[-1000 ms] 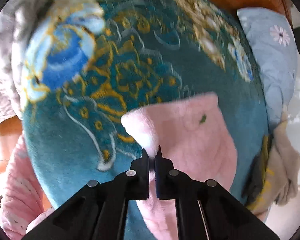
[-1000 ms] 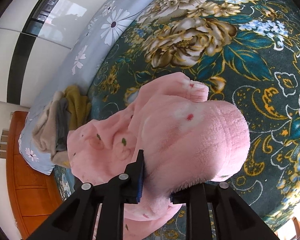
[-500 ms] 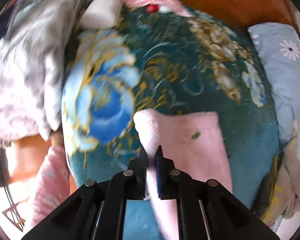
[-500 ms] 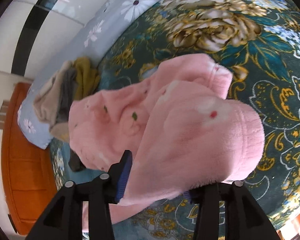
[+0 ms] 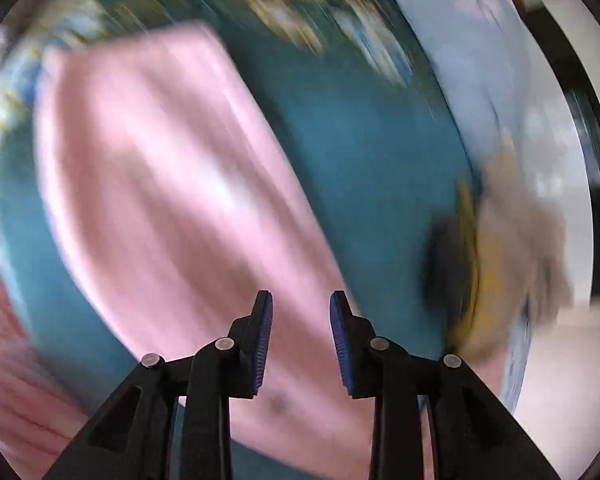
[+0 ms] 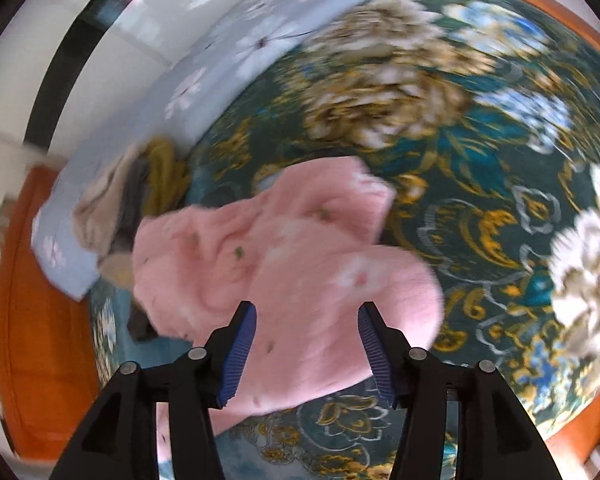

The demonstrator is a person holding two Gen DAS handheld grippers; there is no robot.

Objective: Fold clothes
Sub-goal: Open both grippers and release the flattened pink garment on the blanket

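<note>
Both grippers have just let go, jaws opening off the pink garment (image 6: 284, 280).

Left gripper (image 5: 300, 344) and right gripper (image 6: 306, 348) gape empty; I see garment mid-frame on blanket (image 6: 480, 160), running upper left, right nearer.

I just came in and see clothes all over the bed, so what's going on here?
A person with a gripper in each hand is folding a pink fleece garment on the flowered blanket. Both the left gripper and the right gripper have just been opening; nothing is pinched between their fingers, and the garment lies bunched on the blanket below them. A small heap of other clothes sits by the pale blue pillow.
</note>
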